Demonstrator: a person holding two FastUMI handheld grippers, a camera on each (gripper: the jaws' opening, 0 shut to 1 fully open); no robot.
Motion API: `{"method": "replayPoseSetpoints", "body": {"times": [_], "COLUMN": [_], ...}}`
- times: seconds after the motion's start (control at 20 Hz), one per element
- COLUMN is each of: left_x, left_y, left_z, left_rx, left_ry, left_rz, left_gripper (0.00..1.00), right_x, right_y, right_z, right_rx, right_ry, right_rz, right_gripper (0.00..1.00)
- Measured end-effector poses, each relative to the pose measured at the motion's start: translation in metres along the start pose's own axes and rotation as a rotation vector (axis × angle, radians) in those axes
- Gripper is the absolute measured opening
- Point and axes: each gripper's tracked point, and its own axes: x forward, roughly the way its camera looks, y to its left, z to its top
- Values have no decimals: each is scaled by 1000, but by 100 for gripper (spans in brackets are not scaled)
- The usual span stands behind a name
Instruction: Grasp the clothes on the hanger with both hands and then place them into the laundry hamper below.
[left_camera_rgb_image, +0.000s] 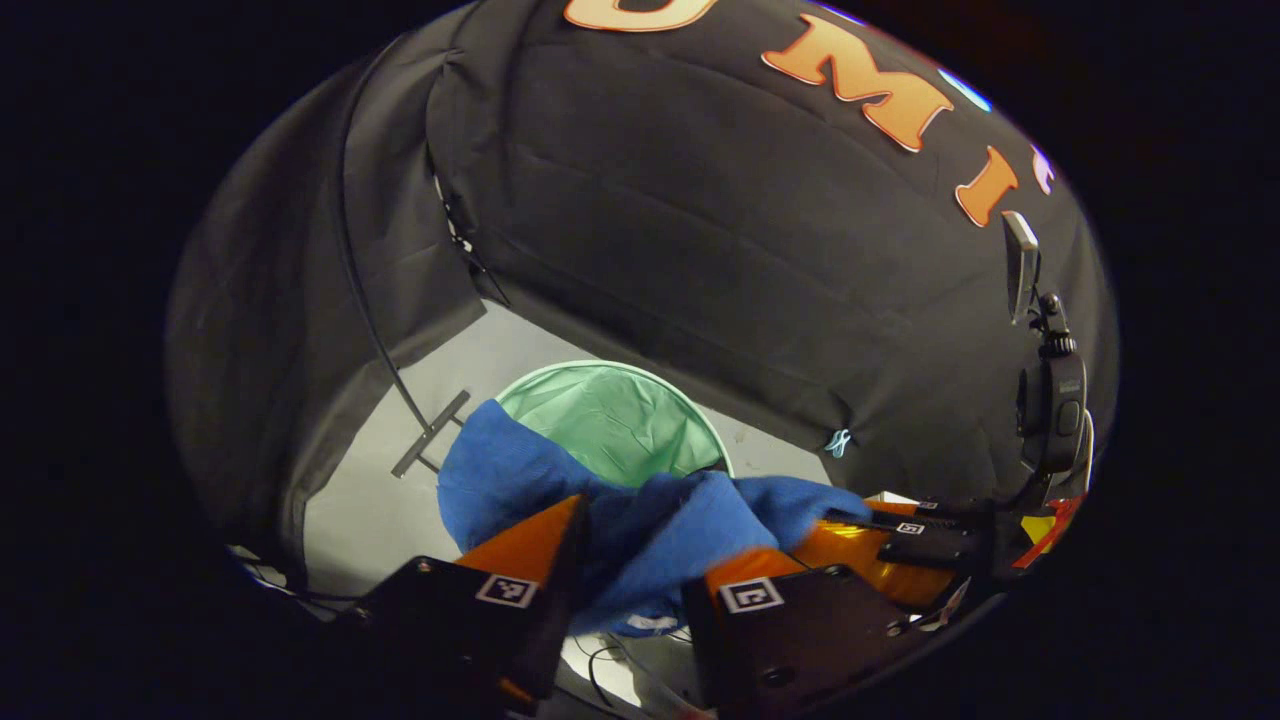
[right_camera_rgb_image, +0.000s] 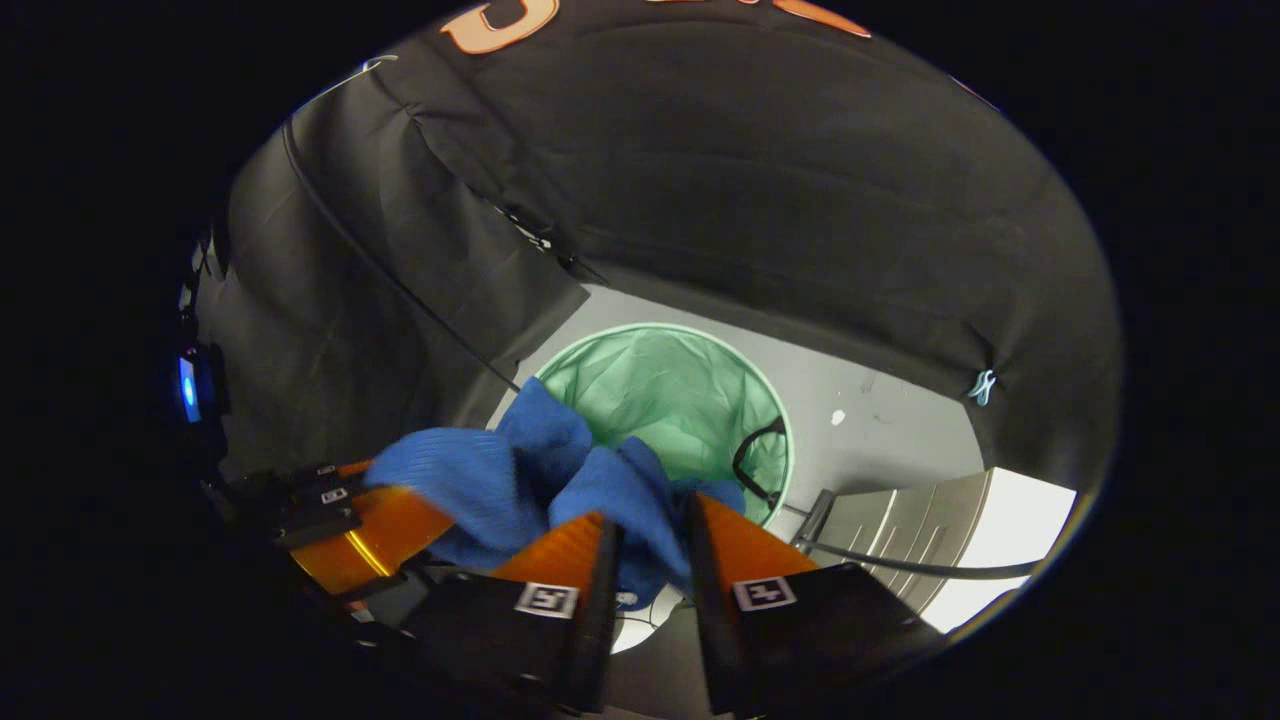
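**Blue cloth over the hamper**

The left gripper (left_camera_rgb_image: 625, 560) and right gripper (right_camera_rgb_image: 650, 555) each have jaws pinching the blue clothes (left_camera_rgb_image: 650, 520). The green laundry hamper (right_camera_rgb_image: 680, 390) sits below, just past the jaws. Both should likely move over it together, then let go.

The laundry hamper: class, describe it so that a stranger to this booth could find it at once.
Start at the black cloth wall and look down to the pale floor at its foot. There stands the laundry hamper, round and open at the top, just past the blue garment held in both grippers. Its light green lining and thin pale rim mark it out.
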Motion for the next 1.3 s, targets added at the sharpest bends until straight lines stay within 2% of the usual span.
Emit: {"method": "replayPoseSetpoints", "body": {"times": [0.15, 0.2, 0.4, 0.6, 0.7, 0.9, 1.0, 1.05, 1.1, 1.3], "left_x": [-2, -5, -30, -73, -84, -139, -164, -177, -190, -267], "left_y": [13, 15, 20, 21, 22, 16, 23, 24, 23, 6], "left_z": [6, 8, 25, 56, 68, 93, 110, 118, 127, 161], "left_rx": [-30, -35, -25, 59, 119, 149, 177, 187, 192, 206], "left_ry": [-13, -21, -111, -244, -297, -403, -480, -516, -554, -762], "left_rz": [30, 35, 27, 34, 30, -8, 3, 9, 16, 41], "left_gripper": [98, 96, 96, 96, 96, 96, 96, 92, 96, 96], "right_x": [-4, -5, -13, -40, -63, -118, -147, -164, -180, -244], "right_y": [6, 9, 14, 29, 44, 75, 85, 89, 94, 99], "right_z": [8, 9, 13, 27, 30, 49, 63, 68, 73, 88], "right_rx": [-12, -13, 0, 8, 11, 28, 40, 44, 48, 2], "right_ry": [-16, -18, -65, -188, -242, -398, -477, -519, -561, -735], "right_rz": [-2, -4, -4, 8, 17, 6, -10, -20, -27, -21], "right_gripper": [84, 98, 97, 97, 97, 97, 97, 97, 97, 97]}}
